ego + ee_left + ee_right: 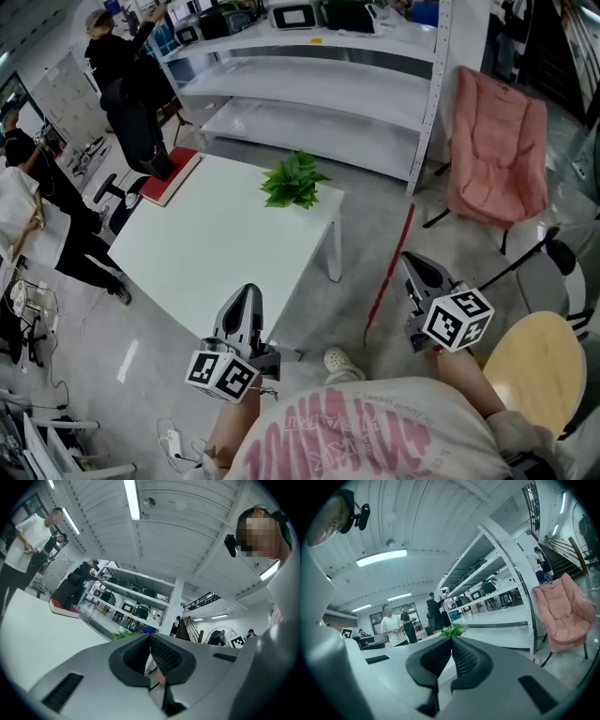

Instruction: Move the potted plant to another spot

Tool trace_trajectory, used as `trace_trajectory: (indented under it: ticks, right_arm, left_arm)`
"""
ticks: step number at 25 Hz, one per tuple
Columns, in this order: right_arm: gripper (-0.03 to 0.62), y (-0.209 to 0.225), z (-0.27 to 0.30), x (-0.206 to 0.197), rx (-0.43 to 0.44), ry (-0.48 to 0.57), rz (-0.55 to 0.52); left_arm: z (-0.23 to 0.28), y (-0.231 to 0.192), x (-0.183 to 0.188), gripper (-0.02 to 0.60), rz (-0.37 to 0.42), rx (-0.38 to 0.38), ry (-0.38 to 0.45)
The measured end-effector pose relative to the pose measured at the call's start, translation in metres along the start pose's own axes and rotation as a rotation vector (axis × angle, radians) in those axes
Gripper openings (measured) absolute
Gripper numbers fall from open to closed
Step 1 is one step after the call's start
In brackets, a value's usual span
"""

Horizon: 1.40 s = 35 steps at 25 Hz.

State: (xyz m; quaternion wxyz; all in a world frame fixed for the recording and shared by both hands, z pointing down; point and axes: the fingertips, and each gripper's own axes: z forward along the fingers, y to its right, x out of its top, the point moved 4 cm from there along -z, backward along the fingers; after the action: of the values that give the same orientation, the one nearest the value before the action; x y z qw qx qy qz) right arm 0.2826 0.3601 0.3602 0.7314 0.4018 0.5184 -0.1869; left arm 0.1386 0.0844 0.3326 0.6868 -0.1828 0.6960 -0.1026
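The potted plant (293, 180), a small bunch of green leaves, stands at the far right corner of the white table (216, 253). My left gripper (248, 292) hovers at the table's near edge with its jaws together and nothing between them. My right gripper (412, 261) is off the table to the right, above the floor, also shut and empty. Both point toward the plant from well short of it. The plant's leaves (123, 633) peek over the jaws in the left gripper view, and the plant (452, 631) shows just above the jaw tips in the right gripper view.
A red box (172, 175) with a dark bag on it lies at the table's far left corner. Behind the table stands a white metal shelf (319, 84). A pink folding chair (497, 150), a red rod (389, 272) on the floor and a round wooden stool (530, 370) are to the right. People stand at left.
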Motion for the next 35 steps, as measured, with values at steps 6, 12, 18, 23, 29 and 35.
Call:
trace_trajectory:
  ticks: [6, 12, 18, 23, 29, 35]
  right_arm:
    - [0.015, 0.014, 0.059, 0.011, 0.008, -0.019, 0.015]
    - [0.015, 0.022, 0.117, 0.025, 0.036, -0.039, 0.011]
    - [0.015, 0.03, 0.16, 0.028, 0.067, -0.057, -0.004]
    - [0.015, 0.04, 0.192, 0.022, 0.095, -0.089, -0.003]
    - [0.015, 0.053, 0.226, 0.01, 0.127, -0.155, 0.009]
    - [0.015, 0.073, 0.267, -0.005, 0.208, -0.215, -0.004]
  left_arm:
    - [0.039, -0.036, 0.011, 0.025, -0.001, 0.022, -0.011]
    - [0.071, -0.071, 0.026, 0.025, 0.008, 0.064, -0.015]
    - [0.091, -0.093, 0.027, 0.025, -0.006, 0.082, 0.005]
    - [0.103, -0.102, 0.024, 0.025, -0.014, 0.104, 0.01]
    - [0.104, -0.113, 0.019, 0.025, -0.04, 0.19, 0.013]
    - [0.124, -0.126, 0.014, 0.025, -0.059, 0.258, 0.043]
